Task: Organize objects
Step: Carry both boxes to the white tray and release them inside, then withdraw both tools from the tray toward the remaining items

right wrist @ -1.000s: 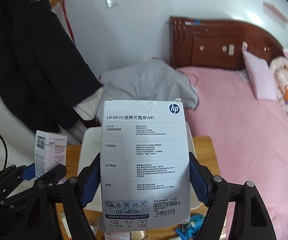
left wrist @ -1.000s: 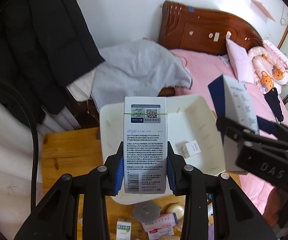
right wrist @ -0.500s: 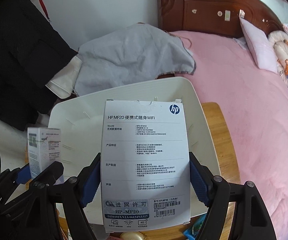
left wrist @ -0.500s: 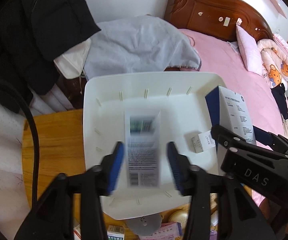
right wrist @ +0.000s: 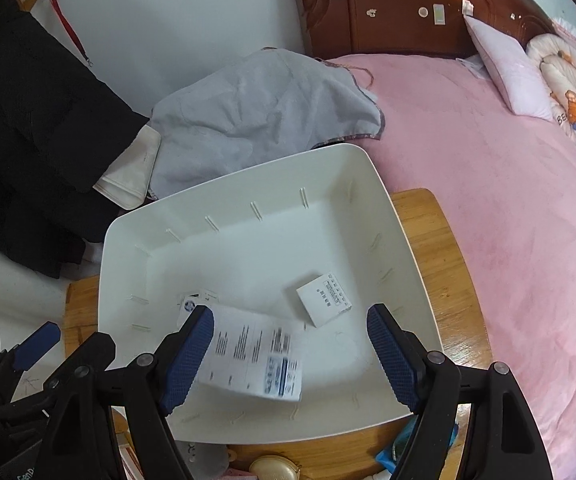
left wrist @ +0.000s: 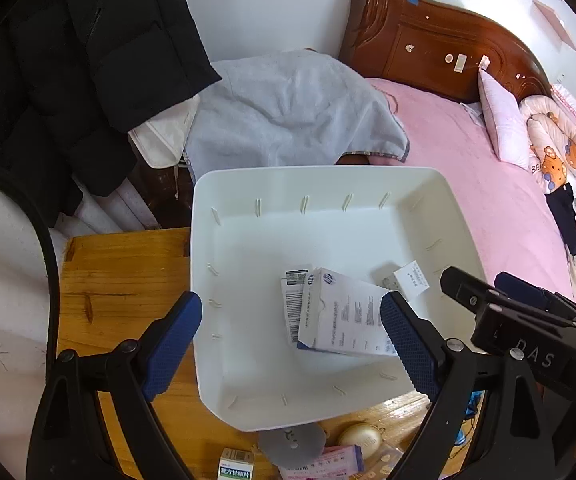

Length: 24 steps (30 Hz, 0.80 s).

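A white plastic bin (left wrist: 204, 248) (right wrist: 392, 216) sits on the wooden table. Inside it the white HP WiFi box (left wrist: 340, 316) (right wrist: 252, 356) lies partly on top of the narrow white medicine box (left wrist: 294, 292), of which only a corner (right wrist: 198, 294) shows in the right wrist view. A small white card box (left wrist: 410, 278) (right wrist: 324, 300) lies beside them. My left gripper (left wrist: 290, 346) is open and empty above the bin's near side. My right gripper (right wrist: 290, 354) is open and empty above the bin; its body shows in the left wrist view (left wrist: 520, 336).
Small items lie on the wooden table (left wrist: 124, 280) in front of the bin: a grey disc (left wrist: 292, 442), a gold round case (left wrist: 358, 436), small medicine boxes (left wrist: 236, 466). A grey cloth (left wrist: 288, 112), black coat (left wrist: 68, 60) and pink bed (right wrist: 508, 200) lie behind.
Both grippers opened and let go of their boxes. The medicine box and the HP box dropped into the bin, the HP box landing over the medicine box.
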Tool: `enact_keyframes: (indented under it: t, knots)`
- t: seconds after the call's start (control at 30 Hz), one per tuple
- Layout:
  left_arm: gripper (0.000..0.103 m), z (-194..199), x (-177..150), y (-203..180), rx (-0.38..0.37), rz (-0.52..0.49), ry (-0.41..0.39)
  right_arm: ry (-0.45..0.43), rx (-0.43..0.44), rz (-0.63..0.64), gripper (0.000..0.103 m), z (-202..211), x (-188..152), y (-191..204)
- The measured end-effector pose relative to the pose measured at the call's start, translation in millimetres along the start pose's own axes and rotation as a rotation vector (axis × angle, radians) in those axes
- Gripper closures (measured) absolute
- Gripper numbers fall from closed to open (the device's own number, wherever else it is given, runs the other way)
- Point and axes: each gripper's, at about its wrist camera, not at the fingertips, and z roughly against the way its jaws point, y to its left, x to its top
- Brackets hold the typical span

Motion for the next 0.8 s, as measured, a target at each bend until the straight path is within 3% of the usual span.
enact_keyframes:
  t: [0.4,0.8]
  knots:
    - [0.01,62.3,-6.4,-13.3,0.031,-0.025,-0.067,-0.053,0.031,0.088,0.023,63.8,-13.1,3.0]
    - [0.01,132.0,-39.4,-31.1,0.056,-0.024,-0.136,-0.113,0.13,0.145,0.023,147.1,-61.1,-18.6]
